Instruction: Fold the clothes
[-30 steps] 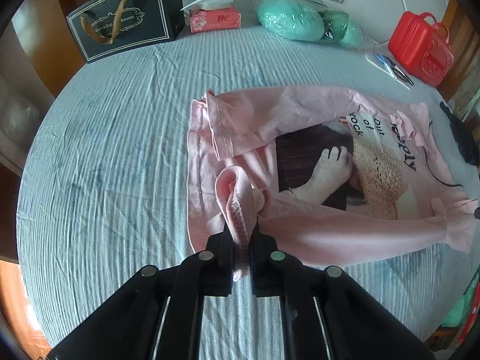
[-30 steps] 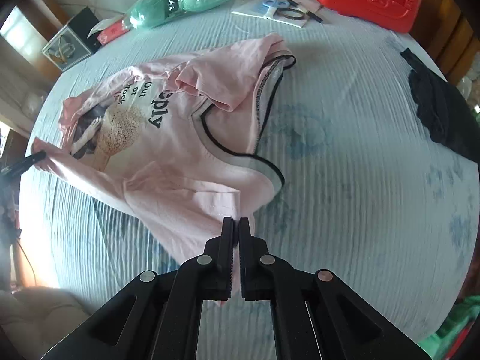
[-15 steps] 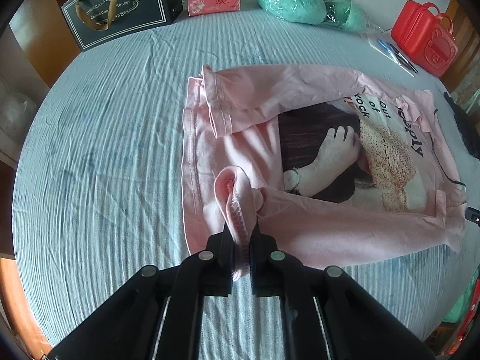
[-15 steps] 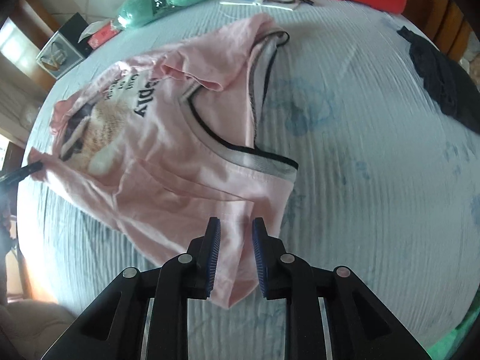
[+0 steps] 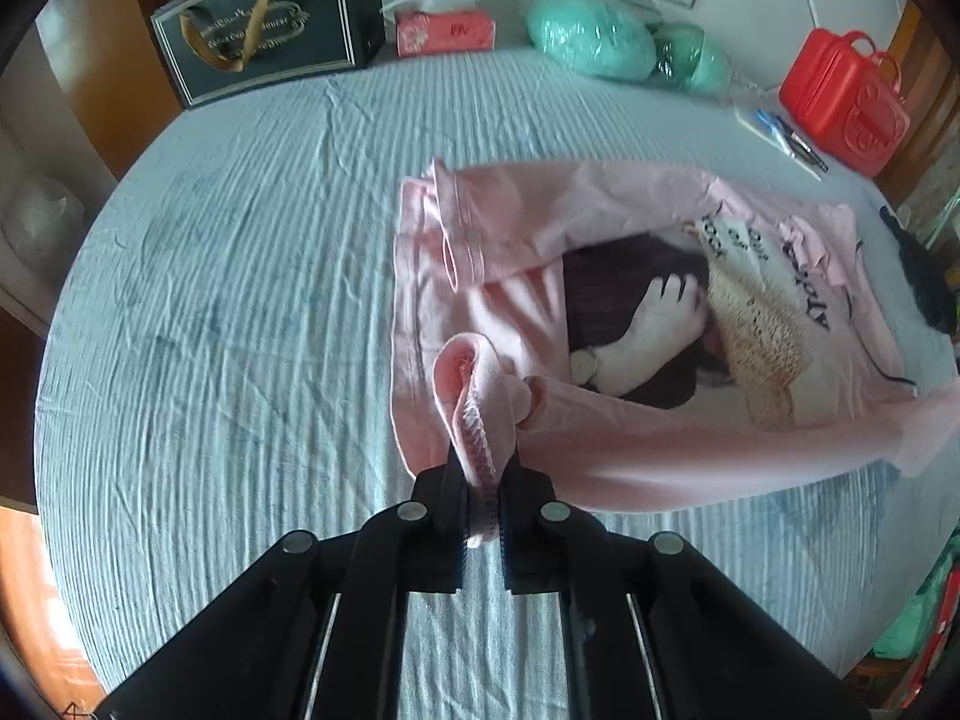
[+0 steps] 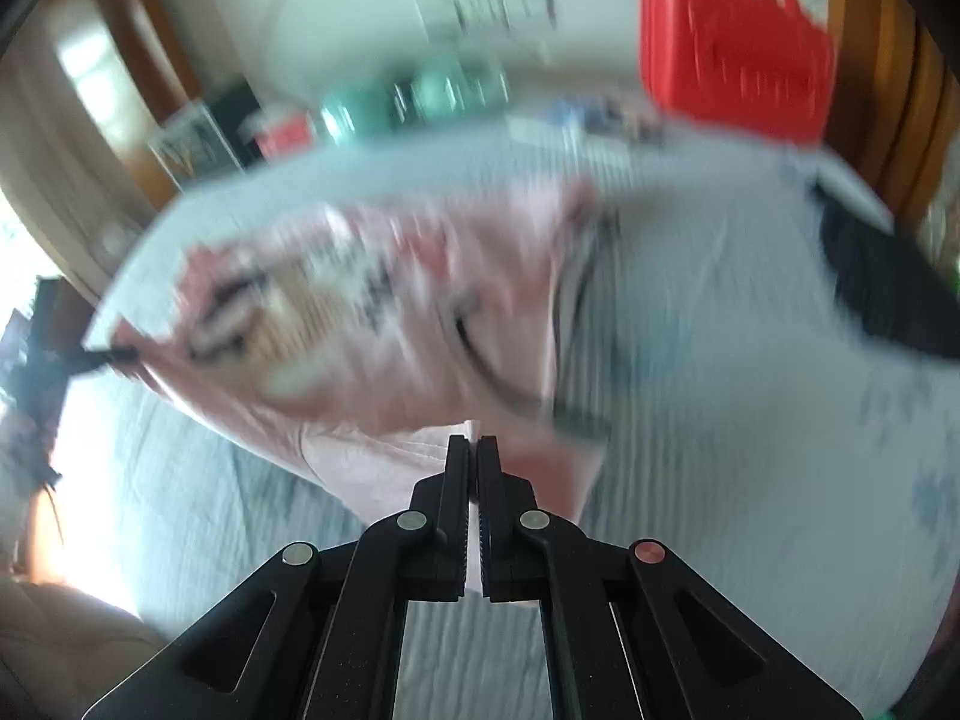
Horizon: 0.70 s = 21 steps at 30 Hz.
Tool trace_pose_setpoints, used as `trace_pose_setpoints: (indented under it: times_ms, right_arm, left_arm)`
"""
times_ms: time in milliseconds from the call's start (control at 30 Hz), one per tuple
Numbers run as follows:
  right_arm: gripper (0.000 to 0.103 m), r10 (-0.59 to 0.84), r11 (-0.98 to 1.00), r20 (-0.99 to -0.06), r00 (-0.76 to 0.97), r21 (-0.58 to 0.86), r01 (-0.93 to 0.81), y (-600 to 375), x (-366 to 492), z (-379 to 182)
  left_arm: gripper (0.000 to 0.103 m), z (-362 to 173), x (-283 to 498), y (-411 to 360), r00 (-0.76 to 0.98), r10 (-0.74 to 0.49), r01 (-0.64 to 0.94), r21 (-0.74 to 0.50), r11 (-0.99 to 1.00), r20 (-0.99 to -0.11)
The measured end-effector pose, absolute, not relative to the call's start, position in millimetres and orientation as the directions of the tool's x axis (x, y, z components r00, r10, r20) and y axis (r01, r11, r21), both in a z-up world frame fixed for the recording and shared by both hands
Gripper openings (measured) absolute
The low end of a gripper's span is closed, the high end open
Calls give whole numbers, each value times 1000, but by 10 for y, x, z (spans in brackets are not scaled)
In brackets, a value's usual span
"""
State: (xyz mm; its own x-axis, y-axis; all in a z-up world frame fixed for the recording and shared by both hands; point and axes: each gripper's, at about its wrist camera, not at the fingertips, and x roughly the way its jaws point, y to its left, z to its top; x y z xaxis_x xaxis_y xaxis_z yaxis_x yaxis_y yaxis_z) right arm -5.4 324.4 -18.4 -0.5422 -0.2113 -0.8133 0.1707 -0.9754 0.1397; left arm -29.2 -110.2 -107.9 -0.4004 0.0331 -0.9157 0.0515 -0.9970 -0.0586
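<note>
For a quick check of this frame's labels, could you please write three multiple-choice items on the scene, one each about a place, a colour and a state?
1. Where does the red case stand?
A. at the far right corner of the bed, near the wall
B. on the pink shirt
C. beside the dark gift bag

2. What colour is the bedsheet under the pink shirt?
A. yellow
B. pale blue
C. dark green

3. How does the left hand-held gripper stand?
A. wide open above bare sheet
B. shut on the tissue box
C. shut on a bunched fold of the pink shirt

Key:
1 A: the case sits by the wall at the right, far from the dark gift bag.
2 B: the ribbed sheet is pale blue.
3 C: pink cloth is pinched between its fingers.
</note>
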Motion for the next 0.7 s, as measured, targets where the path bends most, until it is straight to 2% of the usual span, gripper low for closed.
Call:
trace_pose_setpoints:
  times_ms: [100,167,200,233,300,333,367,433,467,533,700]
  right_arm:
    - [3,-198,-974,-782,-591,89,208,3229,-575,-46]
    - [7,-159,-981,-813,-560,65,185,3231,-1004,-184]
    - [14,-127,-987,-836,-534,51,155,3241,-1188,-273]
    - [14,-112,-992,-859,-499,65,110,3292,-1331,-365]
    - [16,-136,-991,-858,-495,125,55,3423,-1326,-380]
    - [20,-152,-987,-849,-506,154,38,3480,-1233,-348]
    - [21,-161,-985,-844,-512,167,34,3527,-1124,-320]
    - [24,-174,-983,-848,-501,177,42,3651,-880,-316]
    - [26,-172,-984,-855,-489,171,46,3658,-756,-351]
    - [39,-163,-986,-870,-466,157,54,3658,-509,-430]
    - [39,-149,-988,-909,-389,126,84,3526,-152,-770]
  left_arm:
    - [8,-1082,-477,-1103,-399,45,53,-72,-996,-916]
    - [8,-1109,-661,-1117,-385,60,63,-92,-994,-921]
    - [8,-1112,-755,-1141,-376,71,77,-108,-991,-924]
    - [8,-1082,-830,-1186,-374,77,99,-122,-988,-924]
    - [16,-927,-884,-1299,-407,88,136,-156,-978,-909]
    - [28,-829,-866,-1360,-435,86,146,-164,-976,-896]
    - [49,-741,-839,-1412,-461,81,152,-168,-974,-884]
    - [76,-610,-747,-1501,-499,54,163,-154,-974,-865]
    - [78,-594,-700,-1526,-505,46,162,-147,-976,-862]
    - [78,-634,-614,-1557,-497,39,154,-133,-979,-867]
    - [78,-1122,-512,-1478,-396,33,152,-101,-983,-917]
